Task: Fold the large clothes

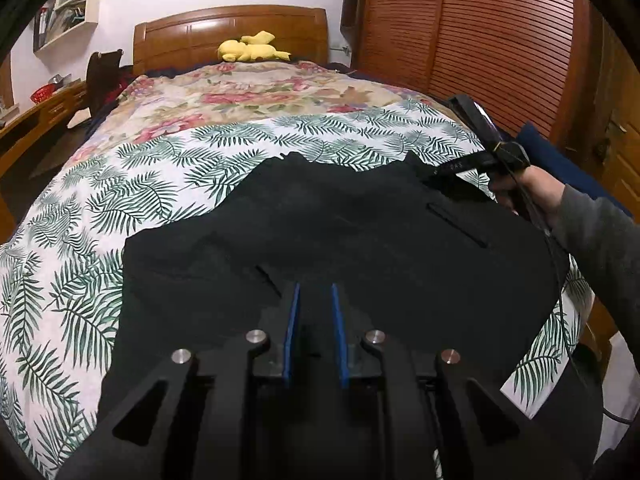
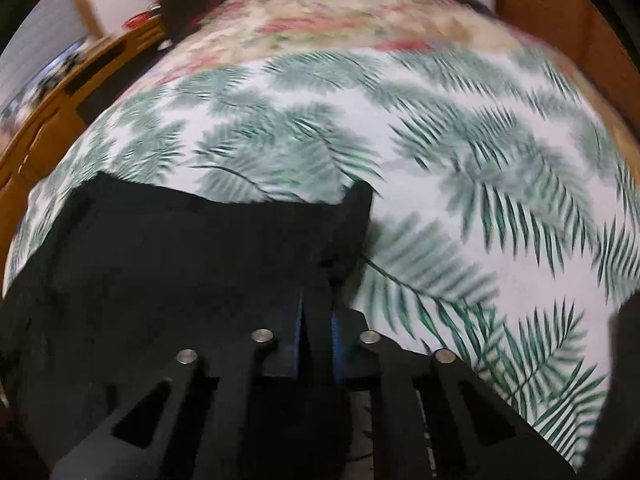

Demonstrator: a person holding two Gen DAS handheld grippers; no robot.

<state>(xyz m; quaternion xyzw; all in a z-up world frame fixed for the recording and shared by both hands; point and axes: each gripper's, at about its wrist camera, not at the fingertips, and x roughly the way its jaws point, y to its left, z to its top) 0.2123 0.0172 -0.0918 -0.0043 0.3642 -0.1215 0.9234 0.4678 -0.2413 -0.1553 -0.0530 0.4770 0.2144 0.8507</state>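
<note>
A large black garment [image 1: 340,232] lies spread on the leaf-print sheet of the bed [image 1: 120,200]. My left gripper [image 1: 314,292] sits over its near edge with black cloth between the blue pads [image 1: 294,320], shut on it. My right gripper [image 1: 436,174] shows at the garment's far right corner, held by a hand, pinching the cloth. In the blurred right wrist view the right gripper [image 2: 316,312] is shut on a fold of the black garment [image 2: 180,260], which spreads to the left over the leaf-print sheet [image 2: 460,160].
A floral quilt [image 1: 248,96] covers the far half of the bed, with a yellow plush toy [image 1: 250,48] at the wooden headboard [image 1: 232,28]. A wooden desk [image 1: 36,120] stands left. A slatted wooden wardrobe [image 1: 480,40] stands right.
</note>
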